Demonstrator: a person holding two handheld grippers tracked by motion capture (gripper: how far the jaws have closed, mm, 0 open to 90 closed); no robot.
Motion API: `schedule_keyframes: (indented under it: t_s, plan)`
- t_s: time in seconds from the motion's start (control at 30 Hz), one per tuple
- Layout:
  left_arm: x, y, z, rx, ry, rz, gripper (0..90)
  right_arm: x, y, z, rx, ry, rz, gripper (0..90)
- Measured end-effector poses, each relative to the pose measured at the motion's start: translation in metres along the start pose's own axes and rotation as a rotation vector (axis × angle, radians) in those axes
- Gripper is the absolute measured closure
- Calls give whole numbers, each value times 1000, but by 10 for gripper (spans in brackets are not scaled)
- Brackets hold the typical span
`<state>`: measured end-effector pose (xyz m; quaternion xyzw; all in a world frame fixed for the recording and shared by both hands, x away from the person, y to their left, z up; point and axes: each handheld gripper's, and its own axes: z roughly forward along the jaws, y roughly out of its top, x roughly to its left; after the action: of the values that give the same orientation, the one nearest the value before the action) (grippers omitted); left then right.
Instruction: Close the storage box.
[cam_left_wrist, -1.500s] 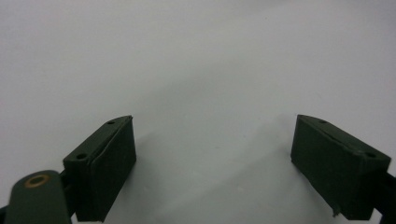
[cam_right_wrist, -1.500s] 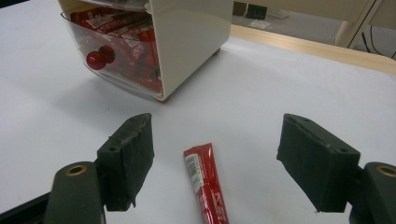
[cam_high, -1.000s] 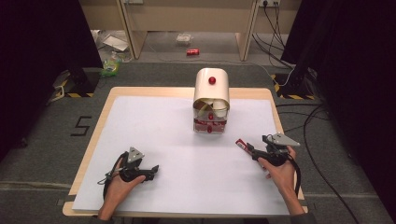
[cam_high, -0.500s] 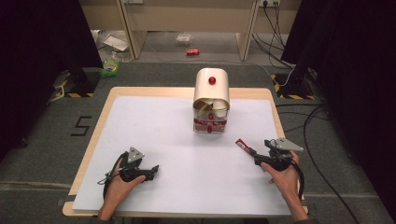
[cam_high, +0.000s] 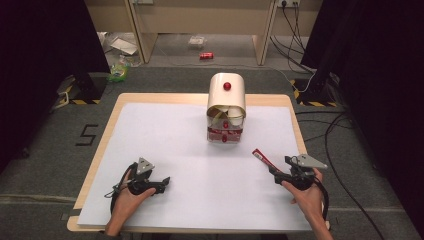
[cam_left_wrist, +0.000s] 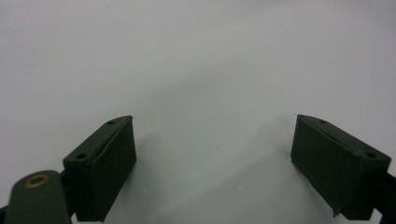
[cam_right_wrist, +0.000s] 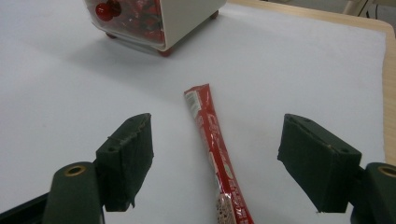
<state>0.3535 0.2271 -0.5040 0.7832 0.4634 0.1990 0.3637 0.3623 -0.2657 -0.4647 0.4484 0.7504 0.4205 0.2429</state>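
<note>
One slim red foil sachet stick (cam_right_wrist: 217, 154) lies flat on the white sheet near the table's right edge, between the spread jaws of the right gripper (cam_right_wrist: 224, 163), which has drawn slightly nearer since a second ago, pads clear, so the stick looks freshly released. Its long axis runs near-right to far-left, far end pointing toward the cream dispenser box (cam_high: 226, 107). Left gripper (cam_left_wrist: 212, 163) rests spread, empty.

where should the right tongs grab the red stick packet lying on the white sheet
Grip the red stick packet across its narrow width, about mid-length, coming down from above. It lies flat on the white sheet and is long and thin, so only its two long edges give the pads something to close on. The right tongs already stand open with the packet between the jaws, apart from both; probably just lower and close.
</note>
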Motion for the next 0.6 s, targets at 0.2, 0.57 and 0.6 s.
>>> schedule_keyframes:
  t_s: [0.2, 0.57, 0.6]
  plan:
    - [0, 0, 0, 0, 0, 0, 131, 0, -4, -5, 9, 3, -2, 261]
    - [0, 0, 0, 0, 0, 0, 131, 4, -11, -11, 33, 12, -19, 256]
    - [0, 0, 0, 0, 0, 1, 131, 4, -12, -12, 35, 12, -22, 256]
